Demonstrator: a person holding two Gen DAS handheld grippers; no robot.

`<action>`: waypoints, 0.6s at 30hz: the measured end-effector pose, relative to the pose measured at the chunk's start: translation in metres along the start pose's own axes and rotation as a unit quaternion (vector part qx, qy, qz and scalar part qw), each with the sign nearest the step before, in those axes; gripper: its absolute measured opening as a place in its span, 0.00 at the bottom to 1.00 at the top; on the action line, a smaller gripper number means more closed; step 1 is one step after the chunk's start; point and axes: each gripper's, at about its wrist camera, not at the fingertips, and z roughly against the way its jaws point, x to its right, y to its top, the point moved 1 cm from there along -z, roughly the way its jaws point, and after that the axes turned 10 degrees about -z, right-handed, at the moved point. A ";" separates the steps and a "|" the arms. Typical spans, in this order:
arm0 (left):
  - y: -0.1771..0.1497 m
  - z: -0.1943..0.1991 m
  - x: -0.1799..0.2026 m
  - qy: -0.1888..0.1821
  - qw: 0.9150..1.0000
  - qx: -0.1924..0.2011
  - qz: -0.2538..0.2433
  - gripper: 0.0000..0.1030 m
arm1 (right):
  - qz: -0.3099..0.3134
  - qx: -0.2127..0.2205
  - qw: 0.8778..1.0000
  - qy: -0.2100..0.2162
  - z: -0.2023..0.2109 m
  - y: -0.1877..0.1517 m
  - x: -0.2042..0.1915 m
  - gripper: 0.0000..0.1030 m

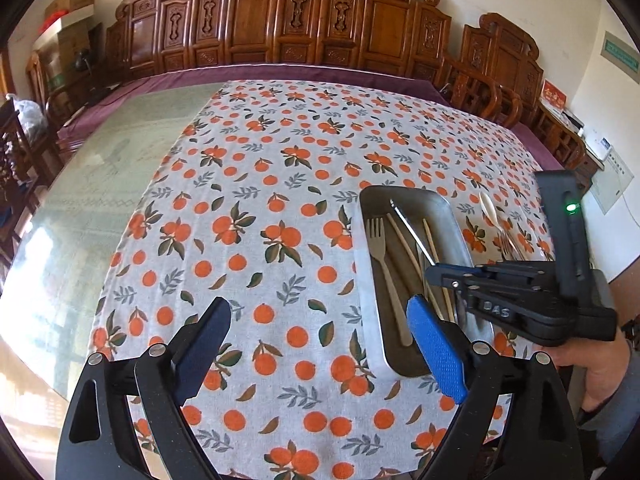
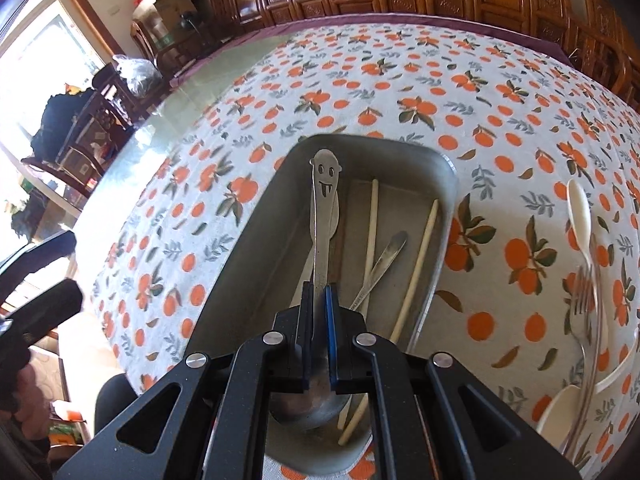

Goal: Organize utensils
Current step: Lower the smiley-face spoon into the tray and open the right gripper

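Clenched on our spoon (image 2: pixel 320 240), right jaws hang over the tray (image 2: pixel 400 152), handle along it; left jaws released.

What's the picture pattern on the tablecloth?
Oranges with green and grey leaves on a white tablecloth. The left wrist view shows it best.

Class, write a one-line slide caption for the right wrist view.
Right gripper clamps a smiley-handled spoon over the metal tray of utensils.
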 end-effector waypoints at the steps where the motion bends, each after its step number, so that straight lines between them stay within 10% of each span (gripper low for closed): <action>1: 0.000 0.000 -0.001 0.001 1.000 0.000 0.000 0.84 | -0.001 -0.003 1.000 -0.004 -0.004 0.000 0.000 0.07; 18: -0.001 0.000 0.001 0.002 1.000 -0.002 -0.001 0.84 | 0.002 0.001 1.000 -0.027 -0.015 0.003 -0.001 0.08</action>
